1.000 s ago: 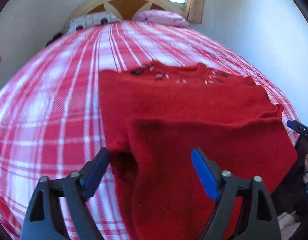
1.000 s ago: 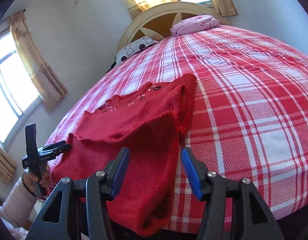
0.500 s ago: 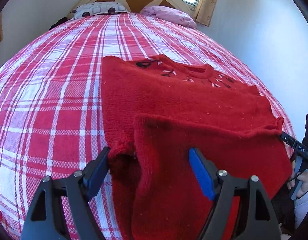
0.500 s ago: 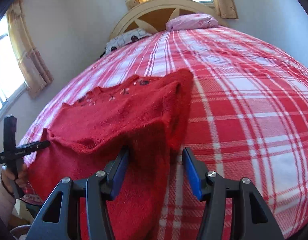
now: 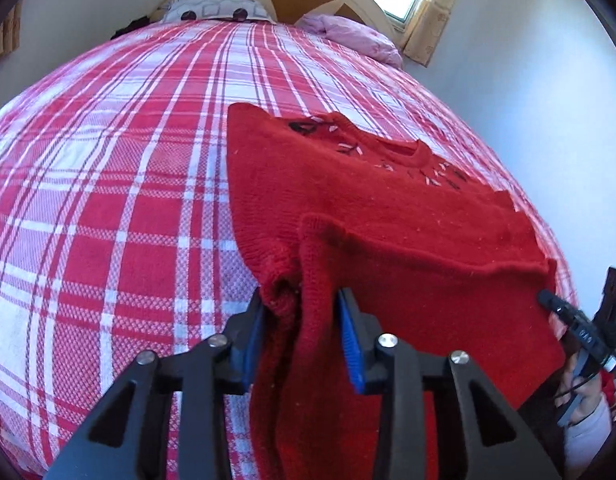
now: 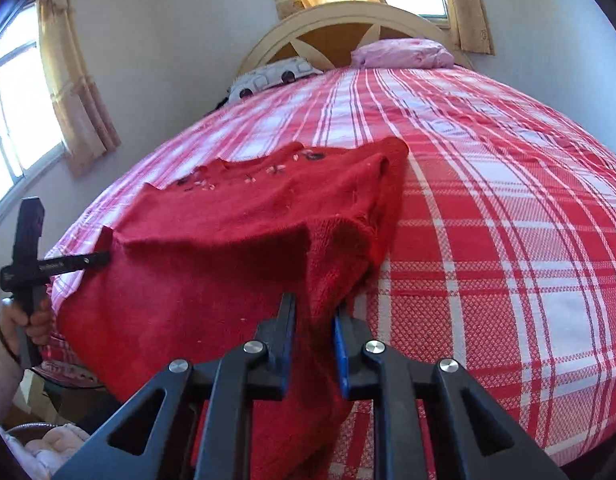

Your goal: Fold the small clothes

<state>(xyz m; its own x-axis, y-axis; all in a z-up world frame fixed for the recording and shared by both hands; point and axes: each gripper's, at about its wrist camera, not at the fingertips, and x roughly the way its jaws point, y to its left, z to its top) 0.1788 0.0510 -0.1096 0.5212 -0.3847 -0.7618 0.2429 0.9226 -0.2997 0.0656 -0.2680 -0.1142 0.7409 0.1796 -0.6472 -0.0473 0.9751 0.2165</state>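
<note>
A red sweater (image 5: 387, 208) is laid across the near end of the bed (image 5: 128, 200), neckline toward the headboard, its lower part hanging over the bed's edge. The body is spread fairly flat on the checked cover; no fold across the body can be seen, so the folding is judged to be at an early step, with most of it left to do.

The left gripper (image 5: 300, 334) is set at the near left corner of the sweater, where the knit is bunched. Its fingers (image 5: 349, 344) are closing, with a thick wad of red knit between the blue pads and touching both. The right gripper (image 6: 313, 338) is set at the near right corner in the same manner. Its fingers (image 6: 341, 354) are closing too, drawn near together, and a narrower fold of the knit is pinched between them.

With both lower corners taken, the next step is judged to be a lift of the hem toward the neckline or a tidying pull. Sleeves cannot be told apart from the body in these views. Whether other clothes wait to be folded cannot be told; none are seen on the bed.
</note>
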